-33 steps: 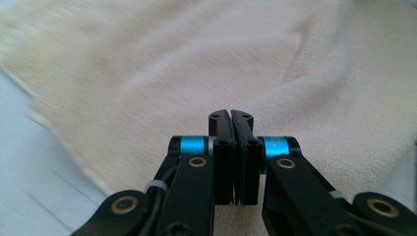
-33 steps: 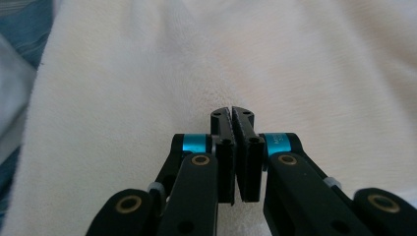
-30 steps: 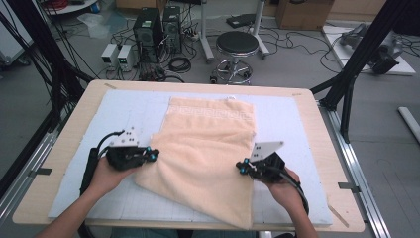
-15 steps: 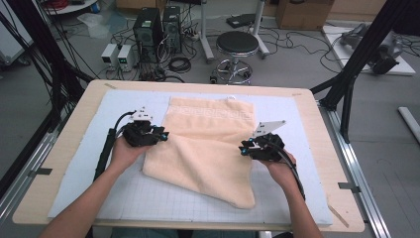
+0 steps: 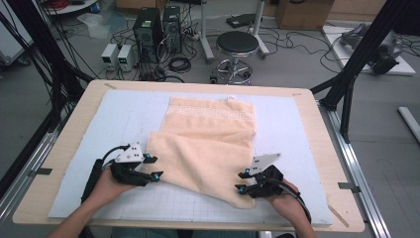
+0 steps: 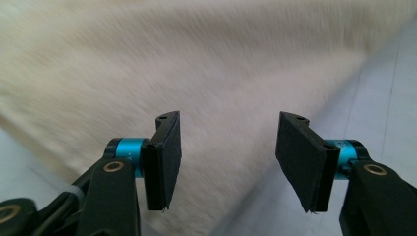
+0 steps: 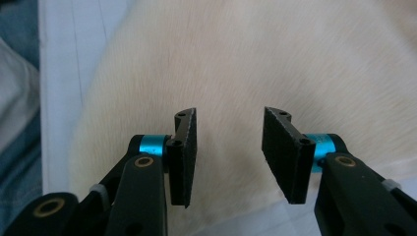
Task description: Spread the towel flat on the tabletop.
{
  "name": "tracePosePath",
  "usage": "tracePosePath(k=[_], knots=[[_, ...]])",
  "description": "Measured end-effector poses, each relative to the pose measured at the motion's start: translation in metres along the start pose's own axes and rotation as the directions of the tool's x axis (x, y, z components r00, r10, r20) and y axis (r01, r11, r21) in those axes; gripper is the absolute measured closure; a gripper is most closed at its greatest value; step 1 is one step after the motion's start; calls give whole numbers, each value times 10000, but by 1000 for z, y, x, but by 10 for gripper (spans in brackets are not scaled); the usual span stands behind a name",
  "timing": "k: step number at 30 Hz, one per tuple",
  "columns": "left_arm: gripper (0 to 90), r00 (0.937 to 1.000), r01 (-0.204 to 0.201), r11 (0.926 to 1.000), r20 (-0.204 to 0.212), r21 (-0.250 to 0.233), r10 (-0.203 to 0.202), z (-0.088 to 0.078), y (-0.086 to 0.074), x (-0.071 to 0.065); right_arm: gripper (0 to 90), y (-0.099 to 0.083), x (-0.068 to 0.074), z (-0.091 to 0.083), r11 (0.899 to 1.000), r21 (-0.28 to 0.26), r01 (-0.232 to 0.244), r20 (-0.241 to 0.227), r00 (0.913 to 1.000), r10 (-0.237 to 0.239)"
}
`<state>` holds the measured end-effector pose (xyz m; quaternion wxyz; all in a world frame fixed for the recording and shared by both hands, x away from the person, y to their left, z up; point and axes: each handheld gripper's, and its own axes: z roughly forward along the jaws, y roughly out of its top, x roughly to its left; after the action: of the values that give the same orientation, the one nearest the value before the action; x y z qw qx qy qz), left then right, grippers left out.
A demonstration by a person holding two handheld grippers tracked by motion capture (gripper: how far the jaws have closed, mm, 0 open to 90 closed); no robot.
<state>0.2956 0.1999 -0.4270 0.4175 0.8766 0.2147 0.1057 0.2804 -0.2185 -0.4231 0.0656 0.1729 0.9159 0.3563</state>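
A peach towel (image 5: 208, 148) lies on the white gridded mat (image 5: 124, 114), folded so that a nearer layer overlaps the far part. My left gripper (image 5: 153, 167) sits at the towel's left edge and my right gripper (image 5: 240, 181) at its near right corner. Both have just been opening their jaws. In the left gripper view the left gripper (image 6: 226, 162) stands open over the towel (image 6: 196, 64), nothing between the pads. In the right gripper view the right gripper (image 7: 228, 152) is likewise open above the towel (image 7: 246, 59), with no cloth pinched.
The mat covers a wooden table (image 5: 64, 144) with bare mat on both sides of the towel. Beyond the far edge stand a round stool (image 5: 237, 44), computer cases (image 5: 156, 27) and loose cables on the floor. Black frame posts (image 5: 356, 64) flank the table.
Both grippers went from shut on the towel's edges to open and let it go. They moved away over the table, then drew back toward the near edge. The towel now lies folded.
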Motion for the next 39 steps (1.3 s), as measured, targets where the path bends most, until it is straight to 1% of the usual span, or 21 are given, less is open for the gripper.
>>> tracePosePath(k=[1, 2, 3, 4, 5, 6, 8, 11, 14, 17, 20, 22, 23, 24, 26, 27, 28, 31, 34, 36, 39], knots=[[462, 9996, -17, 9983, 288, 584, 0, 7, -4, -1, 569, -2, 1, 4, 9998, 183, -20, -14, 10000, 20], [502, 9994, -39, 9978, 350, 664, 16, 11, -6, -2, 572, -4, 1, 9, 9997, 226, -10, -114, 9999, 12], [509, 9992, -407, 9976, 47, 556, 405, 11, -6, -5, 583, -4, 1, 10, 9999, 88, -147, -181, 9997, 148], [586, 9984, -555, 9960, -71, 700, 561, 10, -4, -4, 622, -4, -1, 10, 9999, 19, -159, -197, 9997, 160], [619, 9988, -483, 9959, -59, 768, 489, 10, -3, -3, 660, -4, -1, 10, 9998, -8, -186, -165, 9997, 185], [684, 9995, -322, 9974, -3, 649, 323, 9, -3, -2, 744, -4, -1, 11, 9999, -19, -127, -232, 9997, 126], [791, 9999, -148, 9982, 88, 583, 144, 7, -2, 0, 833, -2, 0, 11, 9998, 77, 167, -235, 9996, -165], [827, 9994, -291, 9994, 215, 177, 287, -3, 5, -2, 854, 5, 5, 8, 9981, 301, 545, -122, 9985, -541], [826, 9967, -382, 9990, 703, -249, 399, -20, 16, -2, 854, 16, 10, -8, 9964, -254, 807, 37, 9967, -806], [824, 9954, -589, 9975, 739, -396, 617, -36, 29, 5, 854, 29, 9, -28, 9927, -674, 1002, 402, 9944, -976], [825, 9992, 59, 9970, 392, -777, -28, -40, 48, 26, 851, 43, -6, -43, 9927, -854, 853, 1047, 9916, -762], [825, 9986, 527, 9951, 61, -834, -524, -31, 59, 46, 847, 51, -27, -45, 9943, -963, 448, 1490, 9884, -301], [825, 9956, 928, 9925, -26, -798, -933, -23, 63, 57, 846, 52, -35, -43, 9953, -911, 322, 1651, 9861, -168], [822, 9910, 1309, 9892, -206, -666, -1325, -13, 66, 68, 845, 54, -46, -40, 9963, -863, -10, 1810, 9833, 166], [809, 9815, 1771, 9837, -682, -302, -1788, 8, 69, 83, 841, 54, -69, -29, 9958, -748, -518, 2161, 9741, 669], [776, 9738, 1995, 9799, -1097, -70, -1991, 22, 69, 89, 821, 51, -79, -22, 9947, -609, -833, 2291, 9687, 952], [656, 9711, 2030, 9791, -1318, 158, -1992, 26, 69, 92, 784, 46, -93, -12, 9910, -504, -1243, 2439, 9607, 1330], [577, 9671, 2161, 9756, -1458, 398, -2083, 31, 65, 96, 738, 38, -105, -4, 9848, -454, -1676, 2293, 9578, 1735], [498, 9669, 2042, 9789, -1570, 41, -2010, 18, 62, 93, 715, 40, -98, -12, 9882, -698, -1362, 2305, 9616, 1488], [479, 9726, 1813, 9832, -1439, -228, -1827, 5, 62, 87, 701, 43, -90, -19, 9897, -941, -1074, 2271, 9656, 1264], [481, 9809, 1384, 9877, -1280, -724, -1468, -11, 57, 70, 643, 48, -72, -28, 9913, -1156, -629, 1689, 9822, 820]])
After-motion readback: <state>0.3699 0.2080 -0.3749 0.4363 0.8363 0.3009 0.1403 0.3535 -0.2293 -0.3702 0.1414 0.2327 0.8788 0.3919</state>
